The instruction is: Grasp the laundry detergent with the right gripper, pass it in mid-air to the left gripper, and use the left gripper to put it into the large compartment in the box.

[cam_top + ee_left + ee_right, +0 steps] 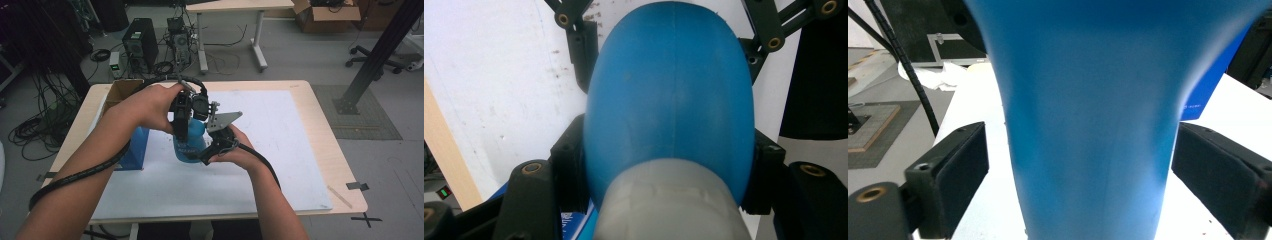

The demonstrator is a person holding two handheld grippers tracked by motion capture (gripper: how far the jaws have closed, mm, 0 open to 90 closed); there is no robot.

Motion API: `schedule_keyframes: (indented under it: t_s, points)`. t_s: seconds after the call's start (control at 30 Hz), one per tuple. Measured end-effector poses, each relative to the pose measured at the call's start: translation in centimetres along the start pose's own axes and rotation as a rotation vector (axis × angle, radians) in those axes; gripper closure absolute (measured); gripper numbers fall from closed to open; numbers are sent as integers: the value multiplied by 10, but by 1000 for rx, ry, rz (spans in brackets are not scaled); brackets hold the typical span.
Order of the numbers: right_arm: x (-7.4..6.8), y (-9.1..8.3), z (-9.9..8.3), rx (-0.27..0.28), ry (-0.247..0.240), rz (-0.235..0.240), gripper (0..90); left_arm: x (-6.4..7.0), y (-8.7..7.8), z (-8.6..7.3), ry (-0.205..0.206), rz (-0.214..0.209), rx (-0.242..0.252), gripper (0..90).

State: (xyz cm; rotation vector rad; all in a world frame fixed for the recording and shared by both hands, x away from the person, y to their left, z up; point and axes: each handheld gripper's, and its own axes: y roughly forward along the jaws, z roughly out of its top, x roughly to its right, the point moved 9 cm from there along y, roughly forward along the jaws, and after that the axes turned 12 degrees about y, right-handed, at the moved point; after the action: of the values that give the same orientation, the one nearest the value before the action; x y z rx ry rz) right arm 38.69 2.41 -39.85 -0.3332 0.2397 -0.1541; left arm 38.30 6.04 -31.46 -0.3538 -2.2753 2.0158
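Observation:
A blue plastic bottle (194, 142) with a pale grey cap (669, 205) is held over the white mat (280, 150). My left gripper (186, 129) comes in from the cap end. In the left gripper view, its black pads (569, 165) press both sides of the bottle (669, 90), so my left gripper (669, 165) is shut on it. My right gripper (201, 153) reaches in at the bottle's lower part. In the right gripper view, the bottle (1088, 115) stands between its pads (960, 170) with a gap on the left side, so my right gripper (1078, 170) is open.
A blue box (132, 150) lies on the table to the left of the bottle, and an open cardboard box (120, 92) stands at the back left corner. Bare white mat extends to the right and front. Beyond the wooden table edge (345, 165) is floor with cables and computers.

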Motion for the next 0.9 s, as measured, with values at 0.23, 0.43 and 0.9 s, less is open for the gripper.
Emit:
schedule_keyframes:
  t_s: [0.23, 0.43, 0.9]
  points:
    - [2, -2, -3, 3, 24, -4, 1, 0, -1, -1, -10, -4, -2, 381]
    - [3, -17, -5, 2, 5, -21, 2, -1, -3, -3, -36, -10, -10, 381]
    - [23, -89, -16, -112, -46, -139, 2, -8, -14, -7, -181, -66, -27, 380]
